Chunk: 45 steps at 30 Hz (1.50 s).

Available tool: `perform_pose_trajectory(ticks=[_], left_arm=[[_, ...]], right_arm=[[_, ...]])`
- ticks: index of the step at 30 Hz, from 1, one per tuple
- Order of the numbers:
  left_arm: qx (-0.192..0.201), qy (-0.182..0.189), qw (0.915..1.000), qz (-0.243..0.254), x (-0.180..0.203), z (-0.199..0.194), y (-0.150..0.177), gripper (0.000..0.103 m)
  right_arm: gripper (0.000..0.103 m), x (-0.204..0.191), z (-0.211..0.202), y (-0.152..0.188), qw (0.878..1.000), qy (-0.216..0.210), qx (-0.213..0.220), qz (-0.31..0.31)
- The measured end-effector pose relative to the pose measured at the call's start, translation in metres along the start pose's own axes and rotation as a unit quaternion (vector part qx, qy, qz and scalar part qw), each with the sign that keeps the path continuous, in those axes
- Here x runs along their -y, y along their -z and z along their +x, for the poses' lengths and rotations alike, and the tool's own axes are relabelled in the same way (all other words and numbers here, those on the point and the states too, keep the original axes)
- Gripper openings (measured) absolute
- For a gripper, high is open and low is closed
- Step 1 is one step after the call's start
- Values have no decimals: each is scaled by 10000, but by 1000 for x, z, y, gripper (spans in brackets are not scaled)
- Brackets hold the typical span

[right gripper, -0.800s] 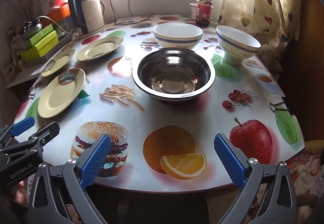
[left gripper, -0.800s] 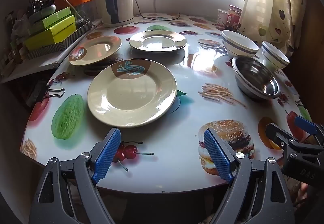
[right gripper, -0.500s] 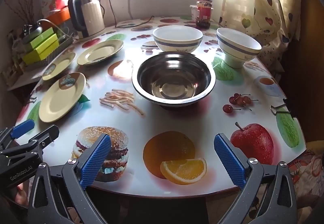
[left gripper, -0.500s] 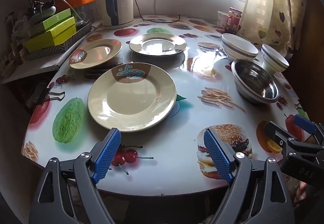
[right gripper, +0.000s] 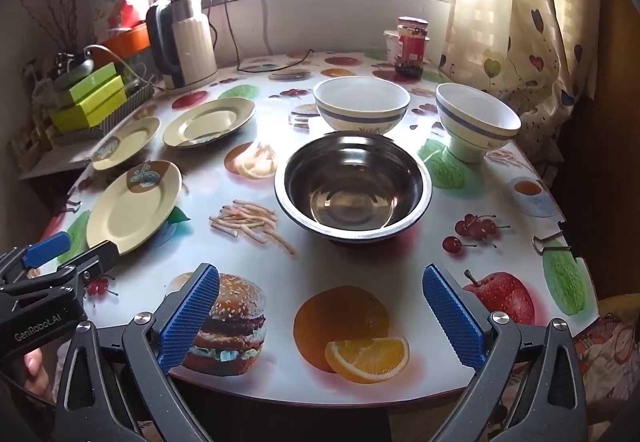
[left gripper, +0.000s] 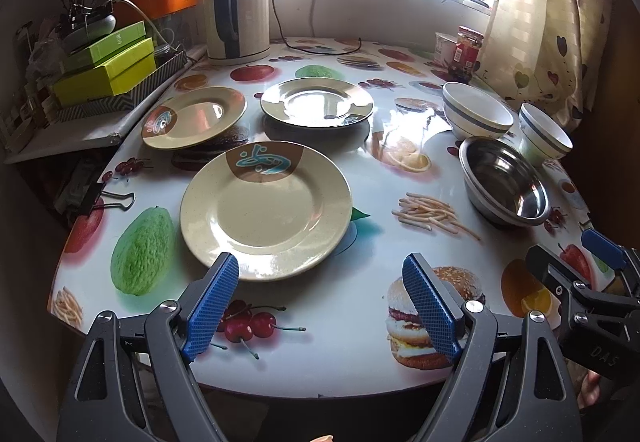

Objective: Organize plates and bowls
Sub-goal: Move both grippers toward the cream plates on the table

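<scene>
Sunlight from the barred window washes over a round table (left gripper: 360, 306) covered in a glossy cloth printed with fruit and burgers, with a kettle (left gripper: 240, 10) at the upper left of the left wrist view. Three cream plates lie flat and apart on that side: the nearest plate (left gripper: 266, 208) sits centre-left just beyond the left gripper (left gripper: 320, 306), with a second plate (left gripper: 194, 116) and a third plate (left gripper: 316, 102) farther up the frame. In the right wrist view a steel bowl (right gripper: 354, 188) stands mid-frame ahead of the right gripper (right gripper: 320, 316), with a wide white bowl (right gripper: 362, 104) touching or just behind it and a footed white bowl (right gripper: 476, 126) at the upper right. Both grippers hover over the near table edge with jaws spread wide and nothing between them. The plates look glazed, rigid and slick, probably ceramic or melamine, so they would chip if knocked; lying flat on a smooth cloth, each is best taken by pinching its raised near rim. The steel bowl seems light and tough but slippery, so a pinch across its rolled lip suits it. The white bowls look breakable and should be gripped over the rim wall and nested gently.
</scene>
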<state>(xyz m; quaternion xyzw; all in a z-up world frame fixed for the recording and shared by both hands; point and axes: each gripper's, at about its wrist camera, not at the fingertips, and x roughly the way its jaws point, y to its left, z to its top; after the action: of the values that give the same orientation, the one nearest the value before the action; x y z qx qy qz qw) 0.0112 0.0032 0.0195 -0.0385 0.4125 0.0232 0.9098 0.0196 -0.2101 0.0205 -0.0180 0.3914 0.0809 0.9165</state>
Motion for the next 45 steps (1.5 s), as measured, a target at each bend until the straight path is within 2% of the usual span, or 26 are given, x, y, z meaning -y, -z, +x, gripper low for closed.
perform_pose_trajectory(ticks=[10,23,45], left_arm=[[-48,-217,9996,148,6,8,-4,85],[-159,-211,9996,47,2,14,-3,85],[-193,-217,9996,10,1,15,-2,85]], right_arm=[[103,-2,1,-8,9993,-192,247,-194],[103,-2,12,-5,9995,-274,81,-135],[103,-2,14,-5,9997,-236,51,-85]])
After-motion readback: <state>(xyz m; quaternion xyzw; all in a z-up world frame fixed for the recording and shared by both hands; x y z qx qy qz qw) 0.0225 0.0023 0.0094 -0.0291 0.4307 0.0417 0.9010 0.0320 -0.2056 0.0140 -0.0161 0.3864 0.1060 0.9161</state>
